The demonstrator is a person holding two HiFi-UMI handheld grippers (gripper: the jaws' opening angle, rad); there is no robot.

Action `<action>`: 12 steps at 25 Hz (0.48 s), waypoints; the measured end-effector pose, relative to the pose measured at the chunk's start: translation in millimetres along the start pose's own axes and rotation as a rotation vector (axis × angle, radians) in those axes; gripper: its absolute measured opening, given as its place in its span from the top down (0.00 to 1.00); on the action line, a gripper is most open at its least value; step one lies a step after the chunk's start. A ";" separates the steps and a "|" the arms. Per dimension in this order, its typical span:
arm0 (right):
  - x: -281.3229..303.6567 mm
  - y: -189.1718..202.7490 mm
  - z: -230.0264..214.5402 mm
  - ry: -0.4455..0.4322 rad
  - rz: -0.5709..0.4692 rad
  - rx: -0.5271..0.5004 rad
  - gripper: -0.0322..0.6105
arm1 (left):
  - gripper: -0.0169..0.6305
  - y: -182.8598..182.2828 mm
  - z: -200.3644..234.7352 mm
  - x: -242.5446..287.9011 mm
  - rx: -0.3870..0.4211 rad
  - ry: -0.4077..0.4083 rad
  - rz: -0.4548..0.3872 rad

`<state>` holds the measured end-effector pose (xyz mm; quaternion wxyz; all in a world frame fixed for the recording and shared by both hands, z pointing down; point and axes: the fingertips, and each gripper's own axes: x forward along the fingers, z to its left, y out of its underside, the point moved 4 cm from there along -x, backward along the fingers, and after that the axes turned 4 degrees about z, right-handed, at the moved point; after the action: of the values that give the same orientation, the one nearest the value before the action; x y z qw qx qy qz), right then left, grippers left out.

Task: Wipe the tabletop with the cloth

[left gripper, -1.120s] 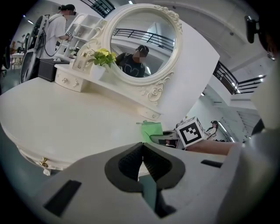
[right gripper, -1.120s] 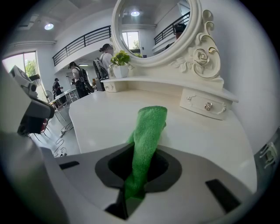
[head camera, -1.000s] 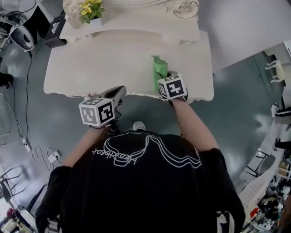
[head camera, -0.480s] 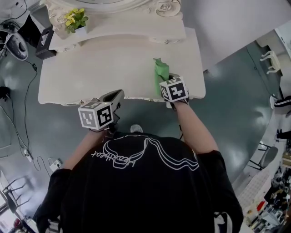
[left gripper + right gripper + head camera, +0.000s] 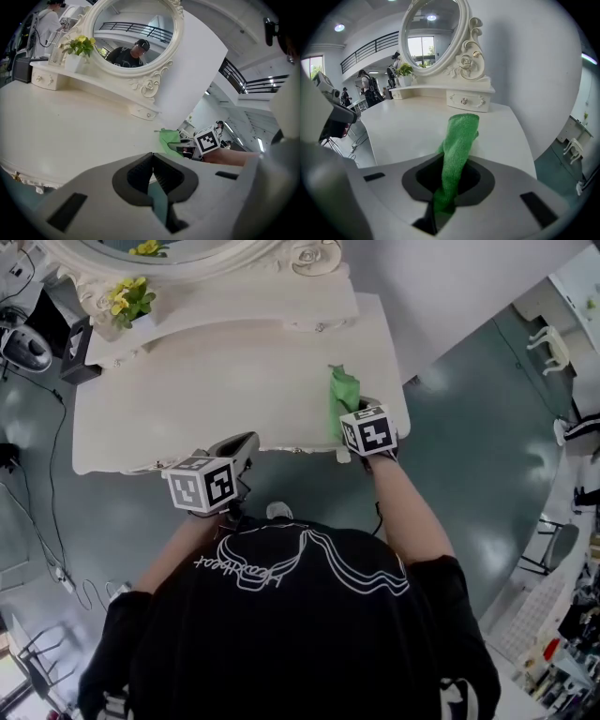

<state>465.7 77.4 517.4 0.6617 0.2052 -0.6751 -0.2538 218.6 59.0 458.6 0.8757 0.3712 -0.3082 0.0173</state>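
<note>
A green cloth [image 5: 342, 397] lies bunched on the right part of the white dressing tabletop [image 5: 216, 381], near its front edge. My right gripper [image 5: 359, 416] is shut on the cloth [image 5: 457, 145], whose free end stretches forward onto the tabletop [image 5: 412, 126]. My left gripper [image 5: 246, 442] hovers at the table's front edge, left of the cloth, jaws shut with nothing between them. From the left gripper [image 5: 151, 174] view the cloth [image 5: 169, 139] and the right gripper's marker cube [image 5: 207, 139] show to the right.
An ornate oval mirror [image 5: 133, 35] with small drawers stands along the table's back. A potted yellow-flowered plant [image 5: 127, 301] sits at the back left. A black box [image 5: 75, 348] is off the left end. Cables lie on the grey floor [image 5: 37, 502].
The head view has shifted, so the table sits further left and lower in frame. The right gripper and cloth have drifted slightly right along the front edge. Left gripper holds its place.
</note>
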 end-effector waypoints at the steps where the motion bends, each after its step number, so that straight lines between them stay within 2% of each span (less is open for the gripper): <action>1: -1.8 2.2 -4.0 0.006 0.002 -0.001 0.86 | 0.97 0.1 -2.1 2.2 0.002 0.004 0.003; 8: -14.7 19.5 -36.4 0.062 0.013 0.012 0.86 | 0.97 -1.8 -16.2 14.2 0.030 0.025 0.020; 12: -27.1 38.7 -65.5 0.093 0.022 0.063 0.86 | 0.97 -0.7 -26.4 21.7 0.046 0.045 0.037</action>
<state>534.5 119.8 519.5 0.6884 0.2300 -0.6532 -0.2154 250.3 71.6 456.1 0.8733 0.3850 -0.2946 0.0487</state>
